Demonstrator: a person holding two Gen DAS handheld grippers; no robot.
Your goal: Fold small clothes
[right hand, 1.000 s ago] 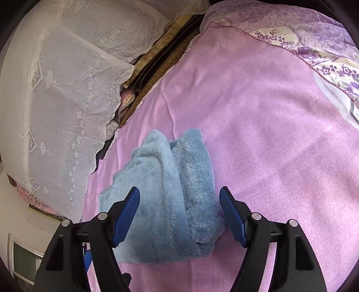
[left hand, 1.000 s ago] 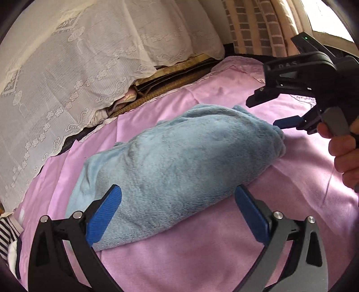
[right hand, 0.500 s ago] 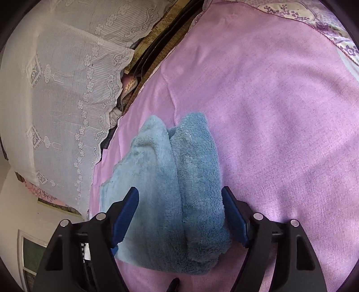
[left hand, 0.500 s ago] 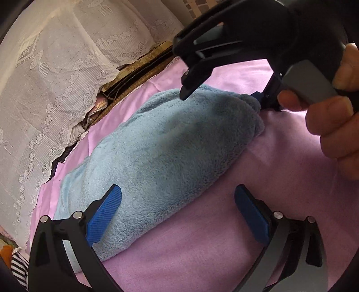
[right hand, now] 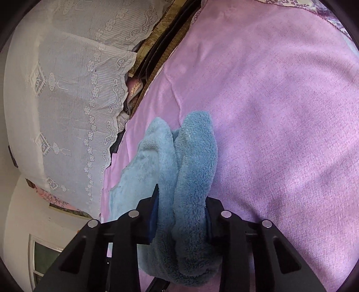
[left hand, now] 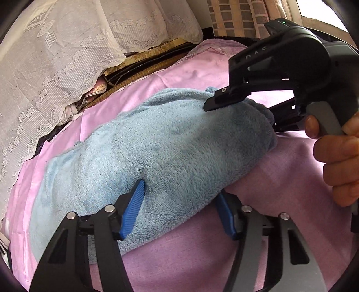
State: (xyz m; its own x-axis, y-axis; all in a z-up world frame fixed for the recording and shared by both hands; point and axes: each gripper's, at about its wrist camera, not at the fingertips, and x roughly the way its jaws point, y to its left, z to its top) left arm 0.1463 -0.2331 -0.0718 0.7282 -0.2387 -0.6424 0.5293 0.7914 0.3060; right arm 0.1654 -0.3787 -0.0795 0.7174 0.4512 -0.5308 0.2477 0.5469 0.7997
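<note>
A bedroom in a home; a bed (right hand: 280,94) spread with a pink sheet (left hand: 202,258); pillows under white lace covers (left hand: 67,56) at its head; a patterned quilt (right hand: 332,13) at one edge; checked curtains (left hand: 235,18) by a bright window (left hand: 318,13).

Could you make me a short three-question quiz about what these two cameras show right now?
1. True or false: the blue fleece garment lies on a pink sheet.
2. What does the right gripper hold? A) nothing B) one end of the fleece garment C) the lace cover
3. Fill in: the left gripper is closed on the garment's long ___.

Key: 1 true. 2 B, both layers sit between its pads. 3 edge; one blue pad presses on top, the other tucks underneath.
</note>
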